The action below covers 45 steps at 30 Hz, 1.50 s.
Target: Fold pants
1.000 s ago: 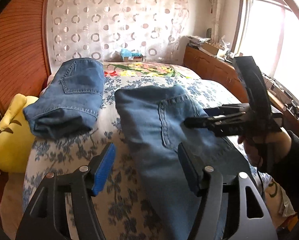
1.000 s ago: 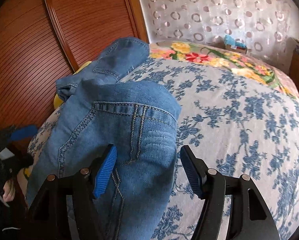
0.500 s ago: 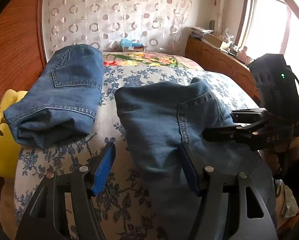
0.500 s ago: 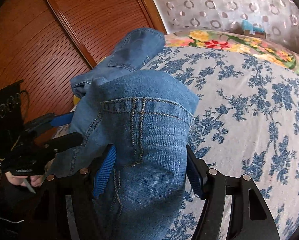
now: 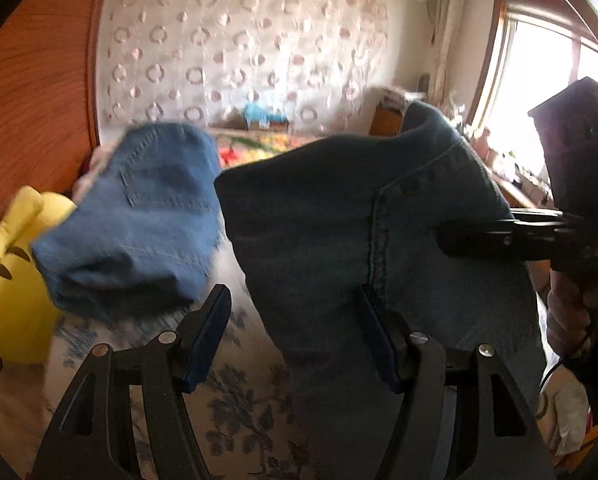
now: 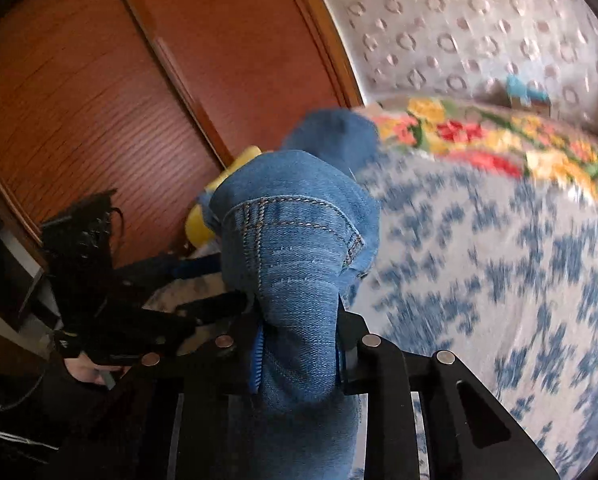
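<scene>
Right now my right gripper [image 6: 299,356] has its jaws pinched on the pants [image 6: 299,264], bunched denim lifted off the bed [image 6: 499,280] near its left edge. Left gripper [image 5: 295,336]: jaws spread, fabric btwn them, not clamped. Denim's heavy-ish, floppy, grippy; I'd grab thick seam/waistband w/ the left.

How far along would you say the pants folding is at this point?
One pair of folded jeans already lies on the bed. The second jeans are in hand: the right gripper is clamped on them, while the left gripper is open beside them. Their final fold and set-down remain.
</scene>
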{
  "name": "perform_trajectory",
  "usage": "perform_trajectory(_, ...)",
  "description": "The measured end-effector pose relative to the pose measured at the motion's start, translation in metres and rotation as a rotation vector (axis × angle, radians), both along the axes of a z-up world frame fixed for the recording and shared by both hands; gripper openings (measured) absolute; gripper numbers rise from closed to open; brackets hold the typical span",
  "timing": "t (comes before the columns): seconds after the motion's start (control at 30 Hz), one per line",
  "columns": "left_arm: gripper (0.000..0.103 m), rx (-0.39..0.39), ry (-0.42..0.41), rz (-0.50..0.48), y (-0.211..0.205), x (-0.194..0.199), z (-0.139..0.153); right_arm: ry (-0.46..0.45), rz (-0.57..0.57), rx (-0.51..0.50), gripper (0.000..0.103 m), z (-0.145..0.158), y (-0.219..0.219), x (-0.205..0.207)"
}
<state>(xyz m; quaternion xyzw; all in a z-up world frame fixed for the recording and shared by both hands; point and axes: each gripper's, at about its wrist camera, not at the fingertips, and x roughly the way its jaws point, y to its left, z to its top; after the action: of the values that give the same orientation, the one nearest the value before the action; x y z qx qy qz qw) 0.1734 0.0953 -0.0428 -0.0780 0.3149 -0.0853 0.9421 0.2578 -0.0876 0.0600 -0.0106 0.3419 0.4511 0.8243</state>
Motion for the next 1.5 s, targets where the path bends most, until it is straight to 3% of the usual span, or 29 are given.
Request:
perform_trajectory(0.33, 0.066, -0.009, -0.183, 0.132, 0.058, -0.007, 0.08, -0.157, 0.064, 0.045, 0.026, 0.087, 0.049, -0.004)
perform_trajectory(0.5, 0.066, 0.028, -0.249, 0.207, 0.099, -0.004, 0.118, -0.205, 0.117, 0.099, 0.026, 0.12, 0.091, 0.008)
perform_trajectory(0.7, 0.066, 0.11, -0.314, 0.287, 0.15, 0.005, 0.157, -0.181, 0.182, 0.236, 0.026, 0.142, 0.134, 0.035)
perform_trajectory(0.8, 0.066, 0.136, -0.32, 0.294, 0.166, 0.017, 0.162, -0.155, 0.187, 0.323, 0.026, 0.138, 0.145, 0.058)
perform_trajectory(0.87, 0.067, 0.153, -0.308, 0.294, 0.171, 0.03, 0.156, -0.148, 0.158, 0.362, 0.026, 0.121, 0.147, 0.076)
perform_trajectory(0.93, 0.067, 0.156, -0.272, 0.285, 0.174, 0.053, 0.138, -0.051, 0.091, 0.386, 0.027, 0.087, 0.149, 0.111)
perform_trajectory(1.07, 0.067, 0.13, -0.142, 0.244, 0.171, 0.101, 0.082, 0.102, -0.073, 0.2, 0.028, -0.014, 0.164, 0.184)
perform_trajectory(1.13, 0.067, 0.131, -0.074, 0.235, 0.164, 0.119, 0.053, 0.094, -0.141, 0.126, 0.028, -0.044, 0.16, 0.203)
perform_trajectory(1.2, 0.067, 0.128, -0.036, 0.211, 0.157, 0.127, 0.032, 0.115, -0.115, 0.16, 0.03, -0.044, 0.146, 0.211)
perform_trajectory(1.37, 0.067, 0.131, 0.009, 0.176, 0.139, 0.135, 0.009, 0.06, -0.13, 0.002, 0.054, -0.029, 0.16, 0.214)
perform_trajectory(1.5, 0.067, 0.137, 0.049, 0.167, 0.143, 0.145, 0.002, -0.04, -0.181, -0.074, 0.058, 0.0, 0.156, 0.211)
